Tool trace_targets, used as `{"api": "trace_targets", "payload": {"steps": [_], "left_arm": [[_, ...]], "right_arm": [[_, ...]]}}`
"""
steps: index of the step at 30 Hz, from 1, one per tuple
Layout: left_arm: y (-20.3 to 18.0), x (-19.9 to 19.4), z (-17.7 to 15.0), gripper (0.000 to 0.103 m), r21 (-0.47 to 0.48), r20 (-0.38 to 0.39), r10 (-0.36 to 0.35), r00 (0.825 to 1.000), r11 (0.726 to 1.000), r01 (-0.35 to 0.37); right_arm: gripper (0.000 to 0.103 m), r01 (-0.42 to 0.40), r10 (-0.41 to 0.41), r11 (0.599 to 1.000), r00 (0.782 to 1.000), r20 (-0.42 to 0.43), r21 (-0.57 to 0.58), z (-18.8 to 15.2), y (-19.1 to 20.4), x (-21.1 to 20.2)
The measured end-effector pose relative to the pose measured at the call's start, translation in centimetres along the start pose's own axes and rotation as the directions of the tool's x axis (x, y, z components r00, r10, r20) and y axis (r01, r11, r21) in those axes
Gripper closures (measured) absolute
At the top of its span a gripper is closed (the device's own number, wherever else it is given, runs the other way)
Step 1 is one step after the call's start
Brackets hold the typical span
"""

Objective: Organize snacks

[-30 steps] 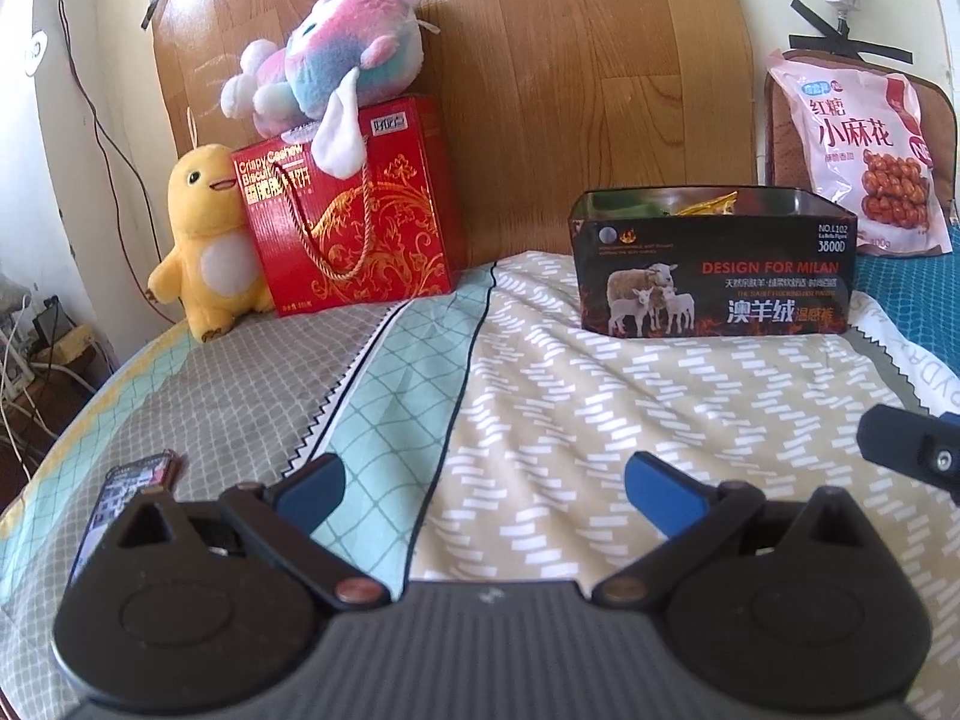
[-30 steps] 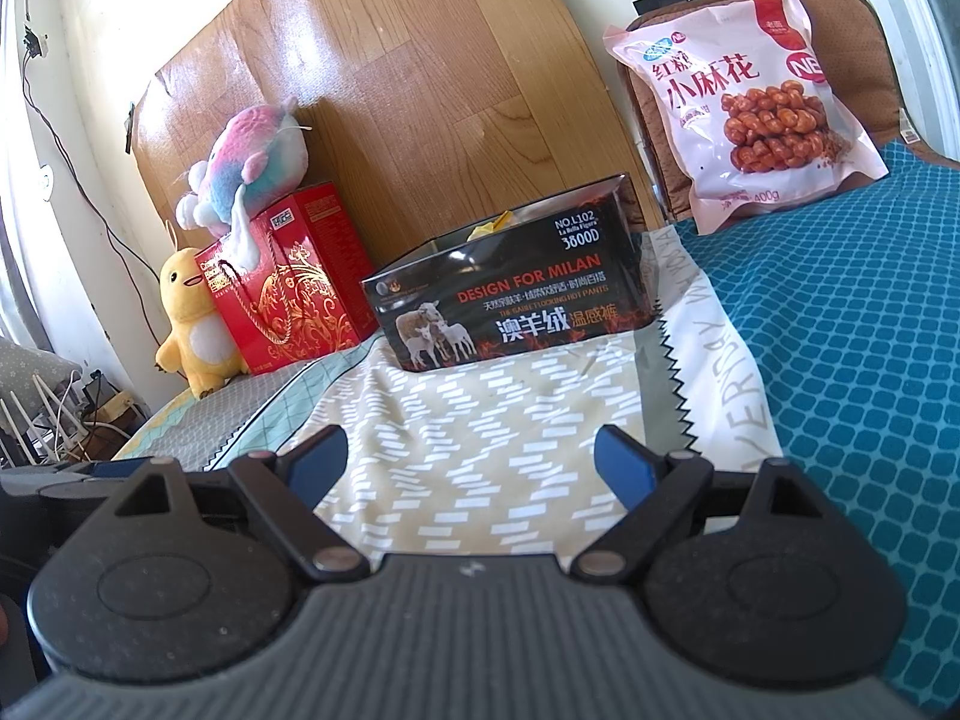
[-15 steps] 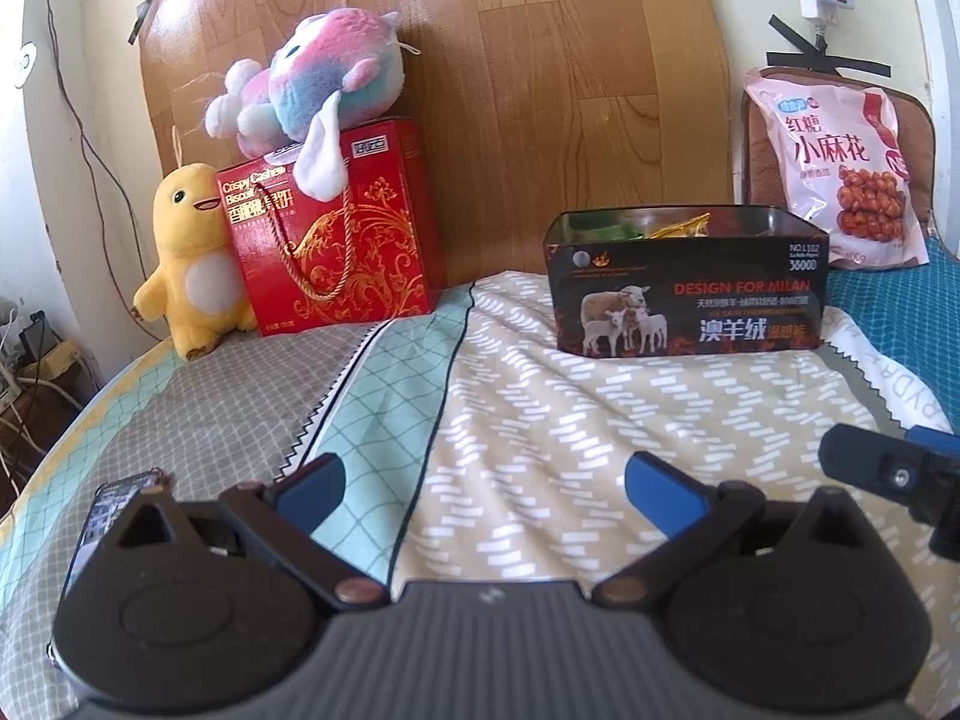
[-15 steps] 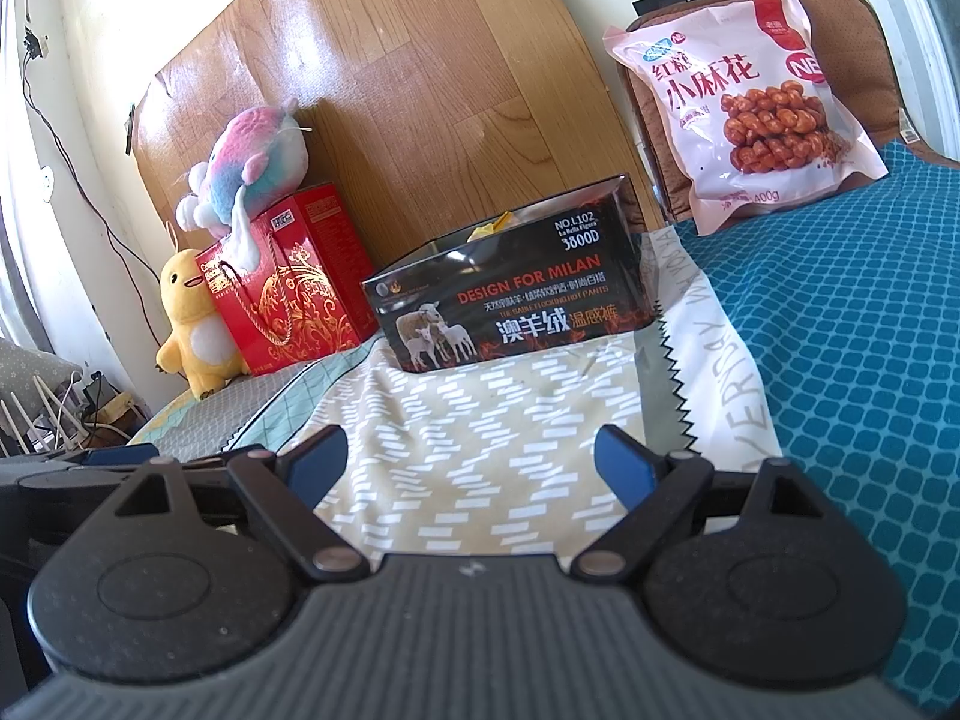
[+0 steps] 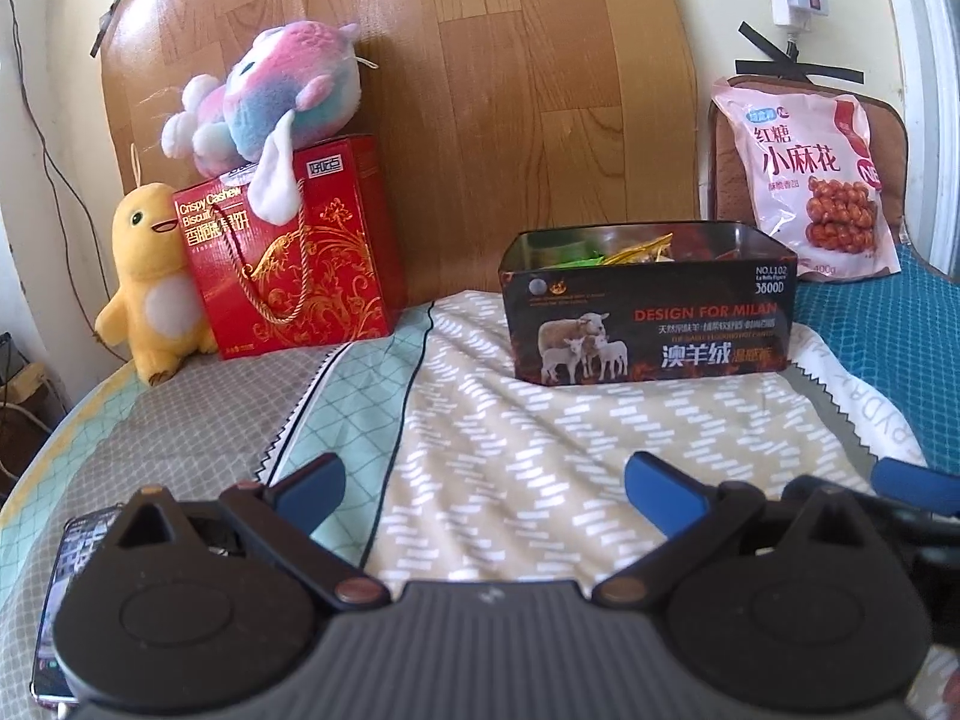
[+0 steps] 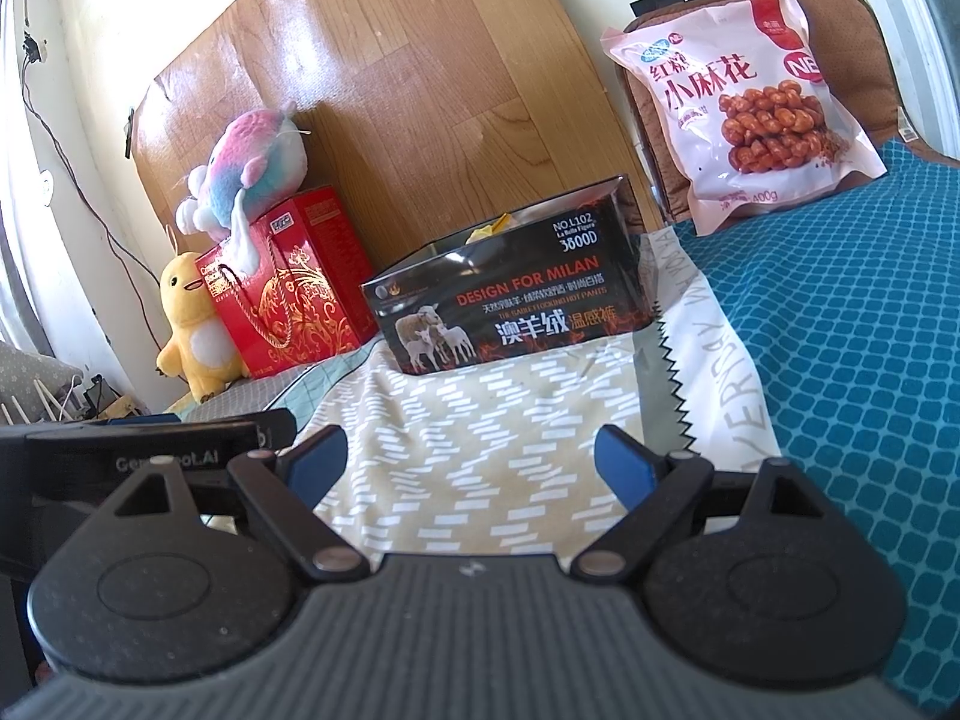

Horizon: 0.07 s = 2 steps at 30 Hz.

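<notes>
Your left gripper (image 5: 483,480) has its blue fingers (image 5: 312,483) spread wide with nothing between them, low over the patterned bedspread (image 5: 540,450). Your right gripper (image 6: 471,459) is the same: fingers (image 6: 624,468) apart, empty, above the tan and white part of the cover, with the left tool's black body just beside it on its left. The black tin (image 5: 651,306) printed with sheep and "DESIGN FOR MILAN" sits on the bed ahead of both grippers, well apart from them, lid off, with snack wrappers (image 5: 636,249) in gold and green showing over its rim; what else is inside you can't tell from this low angle. The pink bag of fried dough twists (image 5: 810,180) stands behind and right of the tin, leaning on a brown cushion (image 6: 840,18) at the edge of the teal blanket (image 6: 870,330). The red biscuit gift box (image 5: 294,258) stands left of the tin against the wooden headboard (image 5: 510,90), a pastel plush (image 5: 270,102) lying on top of it and a yellow plush (image 5: 150,276) touching its left side. A phone (image 5: 66,570) lies flat on the bed under the left gripper's left side.
</notes>
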<state>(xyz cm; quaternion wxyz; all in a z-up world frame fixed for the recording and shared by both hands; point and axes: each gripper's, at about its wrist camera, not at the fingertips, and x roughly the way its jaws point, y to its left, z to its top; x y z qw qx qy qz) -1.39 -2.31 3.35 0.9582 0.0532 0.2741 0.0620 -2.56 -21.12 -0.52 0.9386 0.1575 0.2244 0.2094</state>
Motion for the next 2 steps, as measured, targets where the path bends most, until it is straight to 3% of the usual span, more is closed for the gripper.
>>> {"api": "trace_targets", "payload": {"steps": [2], "left_arm": [[-0.05,-0.01,0.04,0.0,-0.003,0.004,-0.007,1.0,1.0,0.007]], "right_arm": [[0.012,0.0,0.0,1.0,1.0,0.0,0.0,-0.02,-0.05,-0.05]]}}
